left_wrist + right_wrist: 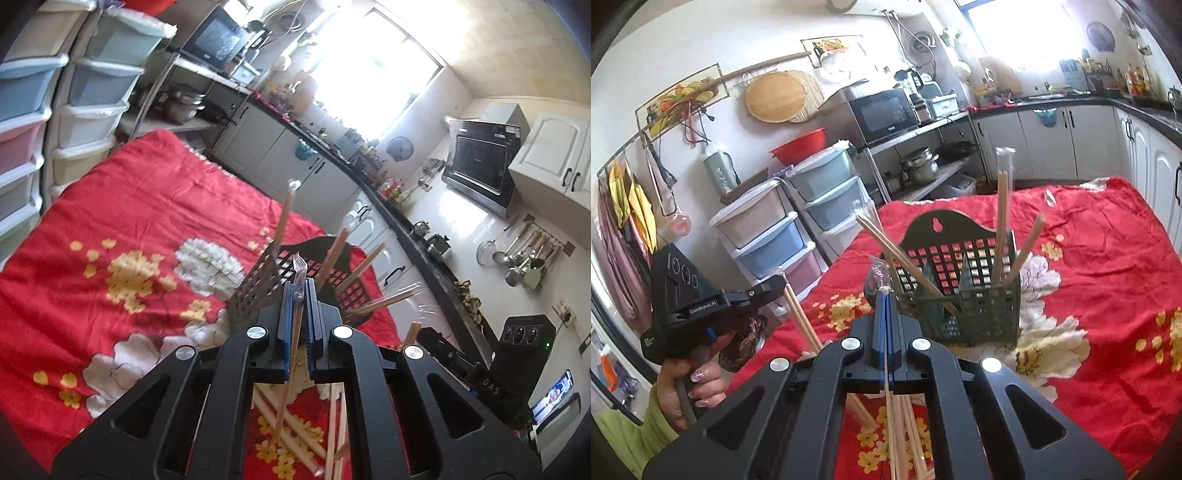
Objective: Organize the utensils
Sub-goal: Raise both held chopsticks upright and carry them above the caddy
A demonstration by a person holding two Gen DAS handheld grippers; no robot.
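A dark plastic utensil basket [964,306] stands on the red flowered cloth [1108,280], with several wrapped wooden chopsticks [1003,221] leaning in its compartments. The same basket [266,280] lies just ahead of my left gripper [300,291], which is shut on a wrapped chopstick pair [291,354] held near its top end. My right gripper [885,295] is shut on another wrapped chopstick pair [891,417], just left of the basket. More loose chopsticks [912,439] lie on the cloth below both grippers. The left gripper [775,286] also shows at the left of the right wrist view.
Stacked plastic drawer units [798,221] stand beyond the cloth's far edge. A black counter with white cabinets [332,173] runs along one side. A hand [698,384] in a green sleeve holds the left gripper's handle. A microwave [882,114] sits on a metal rack.
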